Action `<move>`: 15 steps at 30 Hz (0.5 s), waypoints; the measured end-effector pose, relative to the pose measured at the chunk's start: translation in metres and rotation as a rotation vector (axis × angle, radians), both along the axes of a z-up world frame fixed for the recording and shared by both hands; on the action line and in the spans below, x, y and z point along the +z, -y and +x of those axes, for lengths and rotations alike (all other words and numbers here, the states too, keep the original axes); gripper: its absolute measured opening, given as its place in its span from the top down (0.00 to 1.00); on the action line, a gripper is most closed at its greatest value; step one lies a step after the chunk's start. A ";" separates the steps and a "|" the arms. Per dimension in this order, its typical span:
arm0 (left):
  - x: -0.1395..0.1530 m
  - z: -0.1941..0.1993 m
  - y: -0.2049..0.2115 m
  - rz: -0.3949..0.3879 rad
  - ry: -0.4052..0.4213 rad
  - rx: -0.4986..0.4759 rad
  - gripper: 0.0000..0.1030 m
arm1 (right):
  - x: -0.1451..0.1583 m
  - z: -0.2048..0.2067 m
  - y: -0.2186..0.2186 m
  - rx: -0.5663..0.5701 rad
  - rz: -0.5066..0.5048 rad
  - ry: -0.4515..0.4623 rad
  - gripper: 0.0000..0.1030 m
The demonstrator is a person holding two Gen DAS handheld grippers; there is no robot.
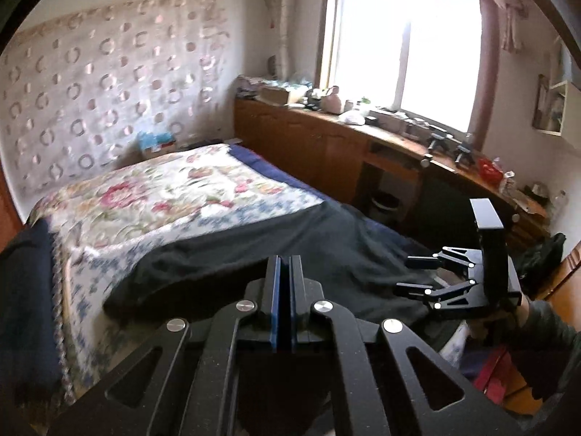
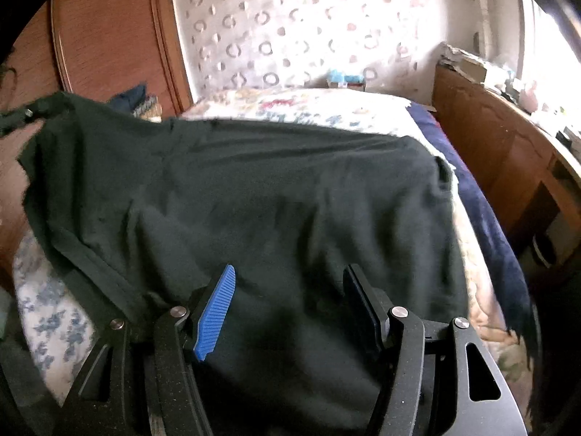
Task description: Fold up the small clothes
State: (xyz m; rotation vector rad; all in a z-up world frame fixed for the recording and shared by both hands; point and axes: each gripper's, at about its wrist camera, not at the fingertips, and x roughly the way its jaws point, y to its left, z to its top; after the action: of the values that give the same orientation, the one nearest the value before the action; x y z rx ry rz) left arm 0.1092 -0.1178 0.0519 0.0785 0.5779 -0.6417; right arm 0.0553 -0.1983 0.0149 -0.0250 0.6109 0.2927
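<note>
The dark green garment (image 2: 276, 200) is lying spread across the near end of the bed (image 1: 152, 196), draped over the floral bedspread (image 1: 181, 189), with one corner lifted off the bed at the far left of the right wrist view. It is wrinkling through the middle, and one hem edge is running diagonally down toward the near left.

The right claw (image 2: 290, 309) is hovering just above the near part of the cloth, its blue-padded fingers (image 2: 216, 312) spread wide and gripping nothing. The left claw (image 1: 285, 298) is pressed together; whether a thin fold of fabric is caught between its pads is hard to tell, since the cloth lies right behind them. In the left wrist view the right claw is showing near the garment's right edge.

To do this step well, the right claw should be coming down on a single edge or corner, not on the bunched middle, and closing on one layer only. Pulling both held points gently apart would be flattening the wrinkles before any fold is made. The lift should stay low, so the cloth is not dragging the bedspread or sliding off the bed's edge beside the wooden cabinet (image 1: 308, 138).
</note>
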 end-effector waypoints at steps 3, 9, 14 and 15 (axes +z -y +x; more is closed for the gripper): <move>0.012 0.001 0.023 0.000 0.016 -0.045 0.96 | 0.009 -0.016 0.014 -0.043 -0.012 0.044 0.38; 0.020 -0.006 0.063 0.031 0.070 -0.114 0.96 | 0.018 -0.033 0.026 -0.056 -0.024 0.065 0.38; 0.010 -0.005 0.063 0.045 0.043 -0.104 0.80 | 0.018 -0.047 0.020 -0.069 -0.012 0.082 0.38; 0.007 -0.005 0.059 0.049 0.043 -0.091 0.69 | 0.018 -0.048 0.018 -0.067 -0.011 0.085 0.38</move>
State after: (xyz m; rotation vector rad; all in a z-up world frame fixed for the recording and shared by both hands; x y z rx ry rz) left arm 0.1045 -0.1769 0.0589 0.1653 0.5506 -0.7123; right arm 0.0075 -0.2162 0.0328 -0.0276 0.5283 0.2218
